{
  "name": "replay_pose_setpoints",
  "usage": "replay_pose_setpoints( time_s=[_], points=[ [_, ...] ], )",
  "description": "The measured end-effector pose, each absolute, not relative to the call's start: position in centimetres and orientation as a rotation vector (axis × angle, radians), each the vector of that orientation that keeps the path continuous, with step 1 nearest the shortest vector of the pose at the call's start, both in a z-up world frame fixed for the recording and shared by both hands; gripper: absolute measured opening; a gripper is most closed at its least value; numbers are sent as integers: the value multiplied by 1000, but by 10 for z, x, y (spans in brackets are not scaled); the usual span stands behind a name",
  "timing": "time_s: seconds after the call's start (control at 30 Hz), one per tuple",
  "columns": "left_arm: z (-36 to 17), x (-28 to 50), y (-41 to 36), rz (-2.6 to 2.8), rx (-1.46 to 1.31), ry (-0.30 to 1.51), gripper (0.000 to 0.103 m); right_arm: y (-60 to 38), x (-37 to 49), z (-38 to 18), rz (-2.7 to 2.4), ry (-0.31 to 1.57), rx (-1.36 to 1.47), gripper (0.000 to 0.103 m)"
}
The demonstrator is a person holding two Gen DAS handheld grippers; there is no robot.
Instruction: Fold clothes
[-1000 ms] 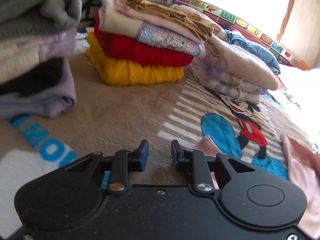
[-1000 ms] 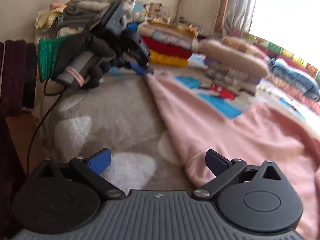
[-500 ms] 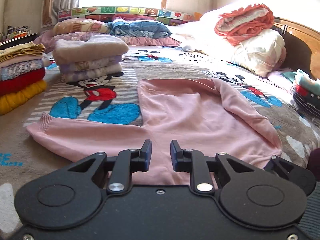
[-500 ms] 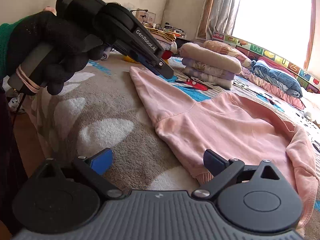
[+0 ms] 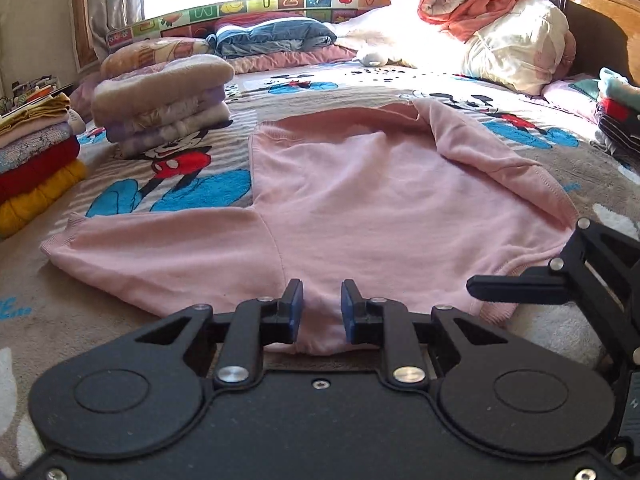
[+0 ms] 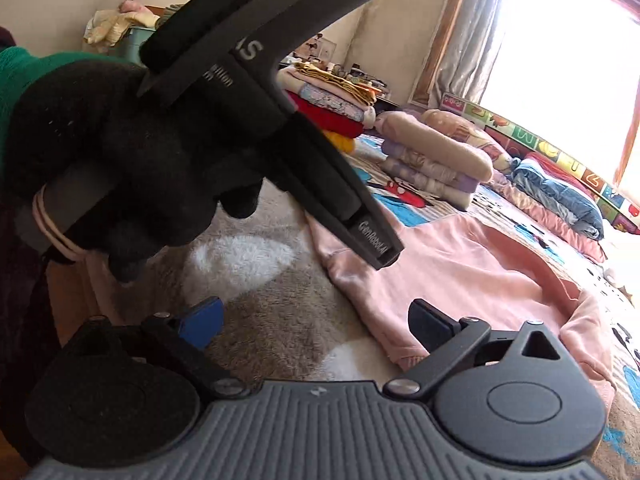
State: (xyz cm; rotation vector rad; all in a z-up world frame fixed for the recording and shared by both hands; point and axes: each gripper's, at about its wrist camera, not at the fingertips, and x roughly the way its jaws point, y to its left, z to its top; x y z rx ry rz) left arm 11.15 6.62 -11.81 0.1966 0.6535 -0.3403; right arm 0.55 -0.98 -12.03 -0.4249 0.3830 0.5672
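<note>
1. Sunlit bedroom, wide bed under a cartoon-print blanket [image 5: 188,184]; pink sweatshirt [image 5: 360,208] spread flat across the near half, one sleeve [image 5: 160,256] stretched toward the folded stacks [image 5: 160,108], the other folded in over the body.
2. Left gripper [image 5: 320,312] low over the near hem, jaws set narrow but not closed, a small hump of pink cloth between the blue pads without being pinched; empty.
3. Right gripper [image 6: 316,328] spread wide just short of the hem corner, nothing held.
4. Probably the step in hand: taking the near edge at two points; best to push each lower finger under the hem, catch both layers, pinch on the ribbed band, lift level and evenly to avoid dragging creases.
5. Left view only: full outline of the garment, pillows [image 5: 516,48] at the headboard.
6. Right view only: black-gloved hand [image 6: 100,168] on the left tool's handle, window [image 6: 568,52].
</note>
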Motion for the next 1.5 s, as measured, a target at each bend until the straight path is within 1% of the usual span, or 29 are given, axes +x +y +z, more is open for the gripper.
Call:
replay_pose_setpoints(
  time_s=[0.1, 0.2, 0.27, 0.47, 0.57, 0.63, 0.67, 0.7, 0.73, 0.77, 0.87, 0.93, 1.0, 1.03, 1.3, 1.5],
  points=[
    [-118, 111, 65, -370, 237, 681, 20, -13, 21, -137, 569, 491, -420, 103],
    [-106, 114, 68, -385, 147, 640, 20, -12, 7, -149, 586, 466, -530, 103],
    [-104, 123, 66, -389, 86, 634, 20, -17, 1, -147, 584, 461, -536, 103],
    [-98, 153, 52, -408, -96, 638, 20, -76, 4, -111, 558, 460, -255, 98],
    [-96, 169, 43, -433, -198, 655, 20, -128, 18, -90, 466, 443, -22, 98],
    [-95, 173, 29, -452, -218, 654, 21, -169, 27, -82, 390, 437, 167, 98],
    [-95, 174, 19, -462, -208, 655, 23, -191, 33, -80, 344, 437, 268, 98],
    [-94, 175, 8, -473, -201, 656, 33, -209, 39, -79, 314, 444, 350, 97],
    [-94, 175, -2, -489, -197, 660, 47, -224, 45, -80, 290, 448, 411, 97],
    [-94, 174, -12, -510, -196, 663, 48, -240, 50, -81, 264, 453, 461, 97],
    [-92, 170, -43, -573, -173, 661, 48, -278, 71, -89, 230, 492, 598, 96],
    [-91, 167, -59, -601, -137, 649, 48, -301, 89, -96, 213, 505, 715, 94],
    [-93, 164, -73, -624, -100, 651, 48, -318, 114, -102, 188, 516, 784, 85],
    [-94, 165, -77, -634, -92, 658, 48, -324, 128, -105, 174, 523, 808, 83],
    [-102, 177, -83, -614, -74, 652, 48, -349, 243, -113, 193, 630, 856, 80],
    [-105, 188, -76, -609, -132, 690, 48, -364, 296, -128, 181, 681, 901, 80]
  ],
)
